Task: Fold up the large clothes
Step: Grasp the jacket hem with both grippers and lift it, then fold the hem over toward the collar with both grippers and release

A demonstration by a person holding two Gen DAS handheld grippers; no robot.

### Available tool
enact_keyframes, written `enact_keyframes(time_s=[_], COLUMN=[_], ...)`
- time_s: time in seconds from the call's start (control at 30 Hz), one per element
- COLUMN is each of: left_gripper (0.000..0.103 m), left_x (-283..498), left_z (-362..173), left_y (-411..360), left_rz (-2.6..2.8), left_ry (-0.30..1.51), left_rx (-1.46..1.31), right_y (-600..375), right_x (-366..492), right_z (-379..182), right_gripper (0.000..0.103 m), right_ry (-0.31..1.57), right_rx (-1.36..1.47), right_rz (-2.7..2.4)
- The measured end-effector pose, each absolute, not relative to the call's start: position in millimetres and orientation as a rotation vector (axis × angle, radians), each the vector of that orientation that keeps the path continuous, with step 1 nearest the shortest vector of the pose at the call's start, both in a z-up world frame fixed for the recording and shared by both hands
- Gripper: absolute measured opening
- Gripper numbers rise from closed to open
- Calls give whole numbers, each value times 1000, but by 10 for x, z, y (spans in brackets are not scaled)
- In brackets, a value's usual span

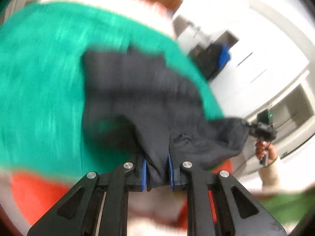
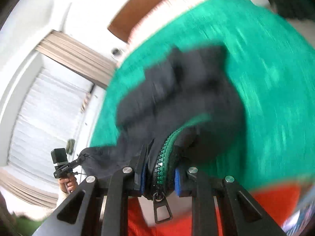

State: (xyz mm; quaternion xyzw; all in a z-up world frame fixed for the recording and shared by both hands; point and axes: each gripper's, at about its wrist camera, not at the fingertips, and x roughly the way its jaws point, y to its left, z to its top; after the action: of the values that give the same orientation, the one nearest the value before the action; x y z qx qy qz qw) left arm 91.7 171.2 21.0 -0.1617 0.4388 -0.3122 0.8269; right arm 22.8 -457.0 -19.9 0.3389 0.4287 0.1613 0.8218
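- While both views are smeared with blur, I can make out my left gripper (image 1: 157, 169) pinched narrow on a bunched fold of the dark jacket (image 1: 141, 98), the cloth squeezed between its blue pads (image 1: 144, 174).
- Ahead of those fingers, the jacket hangs out over a green blanket (image 1: 43, 82), with an orange patch (image 1: 35, 192) below and to the left of the fingers.
- Off to the right of my left gripper, the jacket's edge stretches across to my right gripper (image 1: 263, 130), held in a hand (image 1: 262, 151).
- From the right wrist, my right gripper (image 2: 160, 177) is clamped on the jacket (image 2: 177, 90) at its green zipper (image 2: 167, 147); the zipper teeth run between the fingers and the metal pull tab (image 2: 162, 208) dangles just below them.
- Left of these fingers, I see my left gripper (image 2: 78, 160) gripping the far edge of the cloth.
- Behind it stands a white shutter (image 2: 45, 118).
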Motion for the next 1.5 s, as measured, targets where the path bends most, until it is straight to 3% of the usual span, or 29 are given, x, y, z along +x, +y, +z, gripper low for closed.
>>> enact_keyframes(time_s=[0.13, 0.17, 0.23, 0.27, 0.3, 0.47, 0.6, 0.73, 0.8, 0.97, 1.5], left_gripper=[22, 24, 44, 73, 90, 94, 96, 100, 101, 102, 103], left_x=[2009, 2365, 2869, 3044, 3178, 3417, 3415, 3376, 3528, 3511, 3534], left_z=[564, 597, 551, 538, 524, 324, 42, -235, -638, -1115, -1260], left_y=[1348, 1227, 1093, 1062, 1064, 1126, 722, 222, 278, 675, 544], left_rz=[-594, -544, -433, -374, -316, -268, -327, -297, -227, -296, -289], left_ry=[781, 771, 795, 801, 790, 759, 753, 746, 811, 768, 760], left_rx=[-256, -228, -178, -154, -135, -217, -140, 25, 36, -155, -121], right_y=[-4794, -4836, -4811, -4867, -4912, -4659, -4062, -3473, -3380, -3568, -3646], right_x=[1511, 1802, 2248, 2409, 2485, 2558, 2603, 2835, 3004, 3056, 2993], right_z=[59, 51, -16, -71, -90, -125, -276, -632, -1035, -1598, -1748], right_gripper=[22, 28, 66, 101, 101, 102, 102, 102, 102, 102, 102], right_ry=[781, 756, 750, 752, 724, 678, 708, 703, 743, 683, 632], right_rx=[694, 702, 726, 728, 714, 597, 371, 157, 90, 266, 327], right_rz=[286, 264, 203, 153, 94, 27, 84, 92, 50, 124, 143])
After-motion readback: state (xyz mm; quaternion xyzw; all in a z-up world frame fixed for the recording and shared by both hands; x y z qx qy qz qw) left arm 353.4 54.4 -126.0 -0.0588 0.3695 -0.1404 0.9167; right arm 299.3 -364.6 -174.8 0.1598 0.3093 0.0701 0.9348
